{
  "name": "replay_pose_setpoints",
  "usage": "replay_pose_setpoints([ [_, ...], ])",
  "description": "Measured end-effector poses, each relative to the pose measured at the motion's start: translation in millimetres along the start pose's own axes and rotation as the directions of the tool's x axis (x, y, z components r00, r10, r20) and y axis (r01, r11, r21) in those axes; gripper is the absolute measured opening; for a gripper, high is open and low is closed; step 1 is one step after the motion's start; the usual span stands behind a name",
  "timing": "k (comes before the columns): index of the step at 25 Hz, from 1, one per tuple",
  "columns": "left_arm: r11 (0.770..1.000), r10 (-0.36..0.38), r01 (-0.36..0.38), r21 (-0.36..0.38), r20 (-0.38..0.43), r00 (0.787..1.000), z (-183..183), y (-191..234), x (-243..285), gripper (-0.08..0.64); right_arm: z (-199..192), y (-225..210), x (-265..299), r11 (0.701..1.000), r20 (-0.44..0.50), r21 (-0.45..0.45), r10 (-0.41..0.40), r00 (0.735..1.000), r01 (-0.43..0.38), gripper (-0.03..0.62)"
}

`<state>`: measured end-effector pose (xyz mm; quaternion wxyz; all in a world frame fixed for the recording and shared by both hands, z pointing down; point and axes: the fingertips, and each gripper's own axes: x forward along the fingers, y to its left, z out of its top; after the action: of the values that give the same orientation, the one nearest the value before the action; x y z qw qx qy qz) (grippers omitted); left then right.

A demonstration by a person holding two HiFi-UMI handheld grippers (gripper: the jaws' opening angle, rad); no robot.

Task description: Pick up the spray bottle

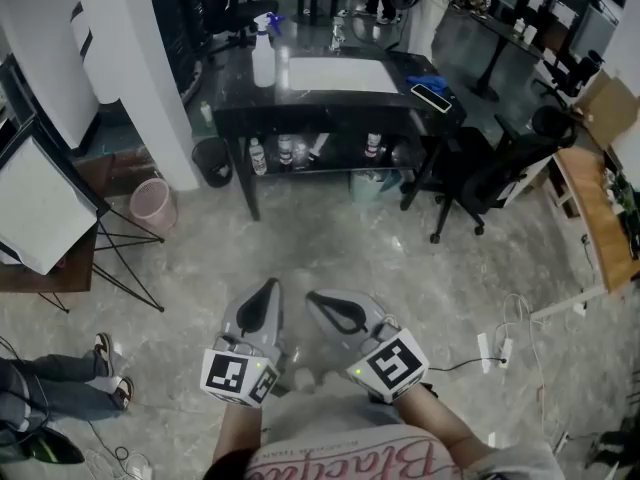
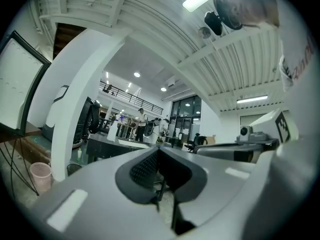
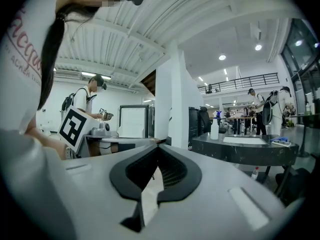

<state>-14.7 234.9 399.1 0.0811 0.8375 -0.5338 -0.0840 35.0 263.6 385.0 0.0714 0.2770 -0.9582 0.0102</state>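
Spray bottle [image 1: 263, 53] stands upright, long axis vertical, on the left end of the black bench [image 1: 400, 103], well apart from me, straight ahead across open floor. Both grippers are held low, close to my body. L gripper [image 1: 265, 290] is clenched, nothing in it. R gripper [image 1: 320, 302] looks clenched too, also empty. The bottle lines up approx. w/ my L gripper, so I judge L the nearer hand; R would have to cross over.

Count: 1 spray bottle, 2 grippers, 1 bench. Also on top: 1 white sheet [image 1: 335, 73], 1 phone [image 1: 432, 95]. On the lower shelf: approx. 4 small bottles [image 1: 258, 155].
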Motion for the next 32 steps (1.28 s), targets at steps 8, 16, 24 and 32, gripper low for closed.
replay_pose_setpoints([
  [8, 1.000, -0.009, 0.008, 0.024, 0.022, 1.000, 6.8, -14.9, 14.7, 0.000, 7.8, -14.8, -10.5, 0.999, 0.038, -0.035, 0.006, 0.999, -0.005, 0.002],
  [16, 0.998, -0.035, 0.034, 0.049, 0.020, 0.999, 13.6, 8.3, 29.2, 0.000, 7.5, -32.5, 13.8, 0.999, 0.055, -0.008, -0.030, 0.998, 0.031, 0.002],
  [24, 0.999, -0.020, 0.021, 0.042, -0.015, 1.000, 11.1, 49.7, 61.5, 0.000, 7.9, -54.0, 61.6, 1.000, 0.042, -0.003, -0.002, 0.999, 0.002, 0.002],
  [32, 0.998, 0.044, -0.044, 0.042, -0.018, 0.999, 18.3, 103.8, 129.6, 0.000, 12.1, -120.9, 117.8, 0.999, 0.004, -0.009, 0.034, 0.999, -0.034, 0.002],
])
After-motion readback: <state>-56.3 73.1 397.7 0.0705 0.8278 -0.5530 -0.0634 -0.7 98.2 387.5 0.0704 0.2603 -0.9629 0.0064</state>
